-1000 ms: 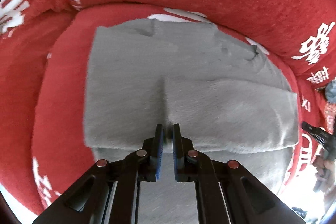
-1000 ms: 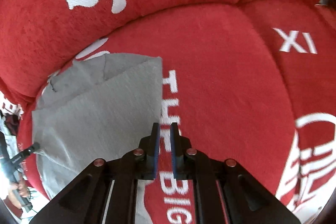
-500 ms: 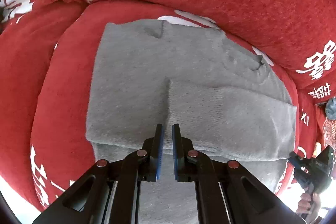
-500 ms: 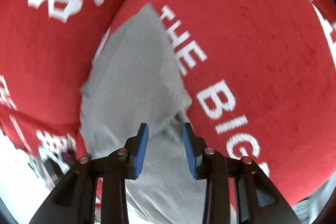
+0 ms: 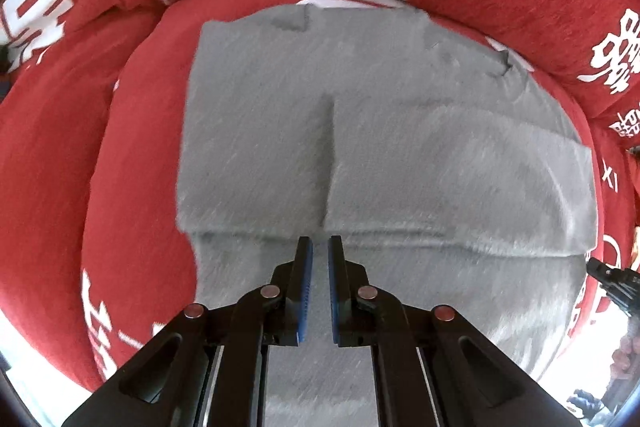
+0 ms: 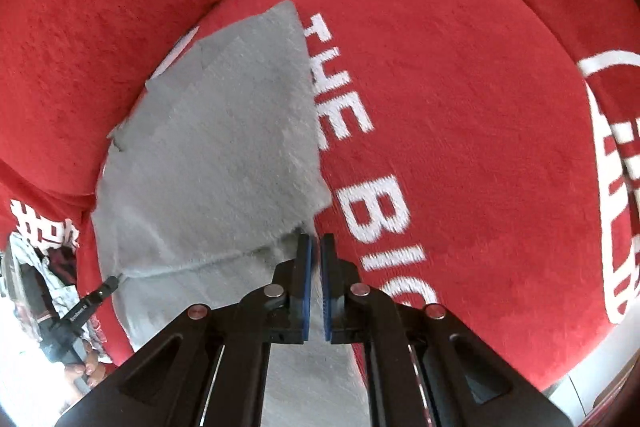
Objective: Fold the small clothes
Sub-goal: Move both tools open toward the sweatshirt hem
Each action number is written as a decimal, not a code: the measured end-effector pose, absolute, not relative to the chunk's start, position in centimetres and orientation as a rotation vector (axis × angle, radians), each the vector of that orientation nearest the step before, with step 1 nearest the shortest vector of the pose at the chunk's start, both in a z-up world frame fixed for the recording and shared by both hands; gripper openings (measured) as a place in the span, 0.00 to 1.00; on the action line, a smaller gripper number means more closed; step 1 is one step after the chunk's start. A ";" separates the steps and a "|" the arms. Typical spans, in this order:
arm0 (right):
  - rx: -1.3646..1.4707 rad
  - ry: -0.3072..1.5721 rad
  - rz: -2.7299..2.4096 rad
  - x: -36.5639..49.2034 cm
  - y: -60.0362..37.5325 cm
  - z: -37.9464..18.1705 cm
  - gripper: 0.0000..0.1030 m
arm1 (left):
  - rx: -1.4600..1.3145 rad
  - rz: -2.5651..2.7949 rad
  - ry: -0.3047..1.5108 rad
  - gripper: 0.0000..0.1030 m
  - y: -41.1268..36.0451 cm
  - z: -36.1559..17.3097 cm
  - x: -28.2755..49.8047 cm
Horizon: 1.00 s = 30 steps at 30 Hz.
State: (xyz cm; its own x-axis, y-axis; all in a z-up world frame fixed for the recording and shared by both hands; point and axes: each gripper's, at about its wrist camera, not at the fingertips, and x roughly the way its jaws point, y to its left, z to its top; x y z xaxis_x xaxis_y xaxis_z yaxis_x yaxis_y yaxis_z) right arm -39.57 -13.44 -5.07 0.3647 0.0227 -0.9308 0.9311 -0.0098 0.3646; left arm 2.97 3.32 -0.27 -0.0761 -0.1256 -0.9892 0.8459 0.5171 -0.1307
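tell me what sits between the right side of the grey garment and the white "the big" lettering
Nothing but bare red plush cushion: in the right wrist view the folded grey fleece garment ends at its edge, and the white "THE BIG" lettering runs right alongside it.

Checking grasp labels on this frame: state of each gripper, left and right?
Left gripper: jaws shut on the near edge of the grey fleece garment.
Right gripper: jaws shut on that garment's right edge.
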 end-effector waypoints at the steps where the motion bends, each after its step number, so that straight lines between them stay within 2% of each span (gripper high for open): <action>1: 1.389 0.937 -0.913 -39.6 -13.3 -4.8 0.05 | 0.666 -0.906 1.428 0.08 3.7 -0.2 3.0; 6: 1.363 0.972 -0.879 -38.4 -11.8 -3.7 0.08 | 0.672 -0.893 1.429 0.08 4.5 0.4 2.3; 8: 1.362 0.992 -0.857 -37.5 -11.3 -3.7 0.18 | 0.685 -0.899 1.423 0.08 4.6 0.7 1.8; 9: 1.361 0.998 -0.848 -37.0 -11.0 -3.7 0.27 | 0.690 -0.907 1.422 0.08 4.6 0.8 1.5; 10: 1.360 1.000 -0.839 -36.6 -10.8 -3.7 0.32 | 0.696 -0.911 1.422 0.08 4.4 0.8 1.3; 14: 1.339 1.021 -0.796 -34.9 -9.9 -3.4 0.33 | 0.747 -0.933 1.418 0.08 4.1 1.0 -0.1; 18: 1.308 1.051 -0.760 -33.6 -9.3 -3.1 0.48 | 0.780 -0.949 1.405 0.08 3.9 1.3 -1.5; 20: 1.292 1.067 -0.748 -33.4 -9.2 -2.8 0.52 | 0.776 -0.947 1.410 0.56 4.0 1.3 -1.9; 21: 1.285 1.073 -0.742 -33.4 -9.1 -2.7 0.53 | 0.776 -0.928 1.404 0.97 4.2 1.4 -2.0; 22: 1.278 1.080 -0.737 -33.2 -8.9 -2.6 0.55 | 0.770 -0.908 1.371 1.00 4.3 1.8 -2.2; 25: 1.267 1.090 -0.717 -32.7 -8.6 -2.5 0.63 | 0.792 -0.920 1.367 1.00 4.2 1.9 -2.9; 30: 1.270 1.089 -0.690 -32.7 -8.2 -2.6 0.65 | 0.827 -0.872 1.346 1.00 3.9 1.8 -3.5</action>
